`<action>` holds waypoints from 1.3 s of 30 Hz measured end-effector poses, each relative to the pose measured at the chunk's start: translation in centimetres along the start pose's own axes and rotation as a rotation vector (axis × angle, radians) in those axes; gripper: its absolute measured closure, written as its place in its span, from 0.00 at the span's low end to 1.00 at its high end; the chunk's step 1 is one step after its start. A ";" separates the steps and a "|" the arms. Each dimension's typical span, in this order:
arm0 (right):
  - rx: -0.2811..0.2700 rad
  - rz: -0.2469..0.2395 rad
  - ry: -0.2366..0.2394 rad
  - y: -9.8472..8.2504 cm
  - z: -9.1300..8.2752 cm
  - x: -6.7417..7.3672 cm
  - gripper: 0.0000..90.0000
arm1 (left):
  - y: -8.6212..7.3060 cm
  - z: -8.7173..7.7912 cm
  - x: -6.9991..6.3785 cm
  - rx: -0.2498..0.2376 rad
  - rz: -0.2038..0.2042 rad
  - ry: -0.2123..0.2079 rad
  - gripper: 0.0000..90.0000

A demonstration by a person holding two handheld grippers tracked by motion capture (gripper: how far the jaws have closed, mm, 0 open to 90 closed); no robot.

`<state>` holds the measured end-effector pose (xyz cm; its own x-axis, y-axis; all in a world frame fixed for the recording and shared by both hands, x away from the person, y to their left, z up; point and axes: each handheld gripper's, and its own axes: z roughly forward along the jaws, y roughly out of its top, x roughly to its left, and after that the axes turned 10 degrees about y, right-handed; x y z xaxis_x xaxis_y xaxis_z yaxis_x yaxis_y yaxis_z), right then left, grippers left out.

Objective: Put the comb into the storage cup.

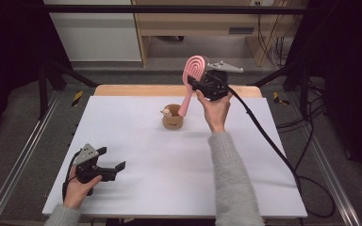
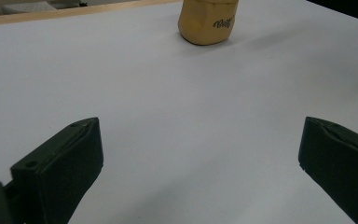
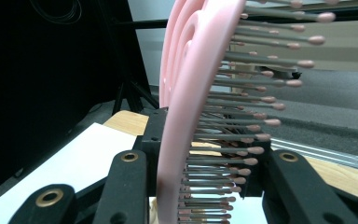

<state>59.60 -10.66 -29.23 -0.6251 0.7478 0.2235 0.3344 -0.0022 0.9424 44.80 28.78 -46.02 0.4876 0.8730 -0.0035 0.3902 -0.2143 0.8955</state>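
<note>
- Table (image 1: 122, 141): white top, bearing the cup near its far middle; taken as the landmark for all places below.
- Cup (image 1: 173, 120): small, tan, upright; a small pale item at its rim, too small to identify.
- Hairbrush (image 1: 192, 77): pink, long axis steeply tilted, head up and away from the cup, handle end down at the cup's mouth; whether inside or just above the rim, not discernible.
- Right gripper (image 1: 195, 84): above and just right of the cup, clamped on the hairbrush (image 3: 191, 112) near the base of the head, bristles turned sideways between the jaws.
- Left gripper (image 1: 112, 162): well short of the cup, near the table's front left corner; jaws spread wide, holding nothing, pointed toward the cup (image 2: 207, 21).
- Judgement: coming move governed by handle axis over the cup mouth; right gripper far nearer.
</note>
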 end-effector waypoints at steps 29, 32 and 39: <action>-0.018 0.025 -0.026 0.5 3.1 -0.6 0.70 | -0.1 0.1 0.1 0.006 0.000 -0.005 0.00; -0.016 0.031 -0.030 0.4 3.5 -0.8 0.70 | -0.1 0.1 0.1 0.005 0.001 -0.005 0.00; -0.007 0.040 -0.036 -0.1 4.3 -1.0 0.70 | -0.1 0.1 0.1 0.007 0.001 -0.005 0.00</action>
<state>63.18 -8.53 -30.62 -0.5859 0.7702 0.2519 0.3533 -0.0369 0.9348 44.88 28.84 -46.19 0.4923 0.8704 -0.0051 0.3954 -0.2184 0.8922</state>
